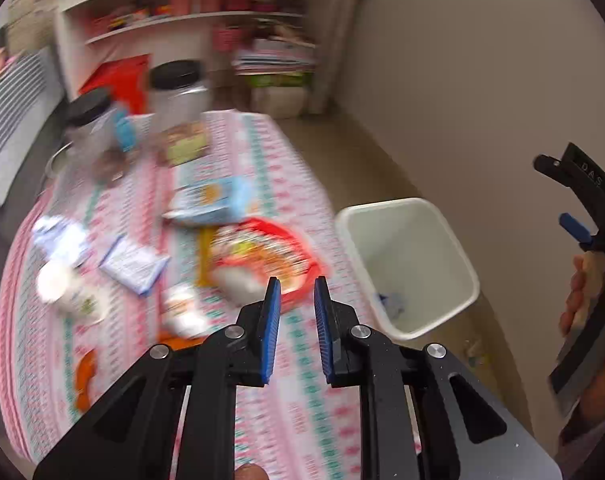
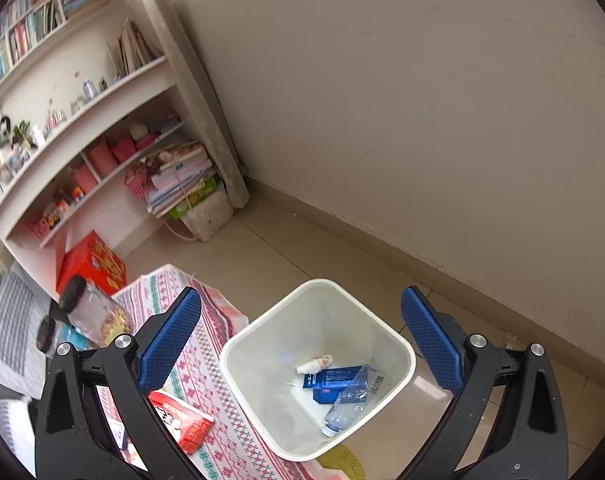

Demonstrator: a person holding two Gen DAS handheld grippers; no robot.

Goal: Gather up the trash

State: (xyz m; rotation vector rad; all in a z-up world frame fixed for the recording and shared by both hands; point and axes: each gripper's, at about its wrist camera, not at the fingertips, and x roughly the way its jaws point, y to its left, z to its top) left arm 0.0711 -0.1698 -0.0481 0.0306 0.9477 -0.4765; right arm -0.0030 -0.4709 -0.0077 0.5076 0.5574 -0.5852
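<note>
Standing beside the table [image 1: 238, 420] is a white bin [image 2: 390, 332] on the tiled floor, its near side touching the patterned cloth that hangs over the table edge. Inside the bin lie a blue carton [image 2: 334, 380], a crushed clear bottle [image 2: 352, 396] leaning across it, and a small white wad [image 2: 314, 365] just behind the carton. The right gripper [image 2: 300, 344] hangs over the bin with its blue fingers [image 2: 170, 340] spread wide to either side of the rim and nothing between them. The left gripper [image 1: 297, 328] is out over the table, to the left of the bin, its fingers drawn close together with only a narrow gap and nothing caught in it. More trash is strewn on the table, farther from the bin: a red wrapper [image 1: 270, 256] nearest the bin's rim, a pale blue packet [image 1: 210, 200] beyond that, a small white-and-blue packet [image 1: 134, 264], and a white cup [image 1: 68, 288] on its side, all blurred. Two clear jars [image 1: 178, 92] with black lids stand at the far end of the table, farthest from the bin. A hand [image 1: 582, 292] shows at the wall side of the bin, holding the other tool.
</note>
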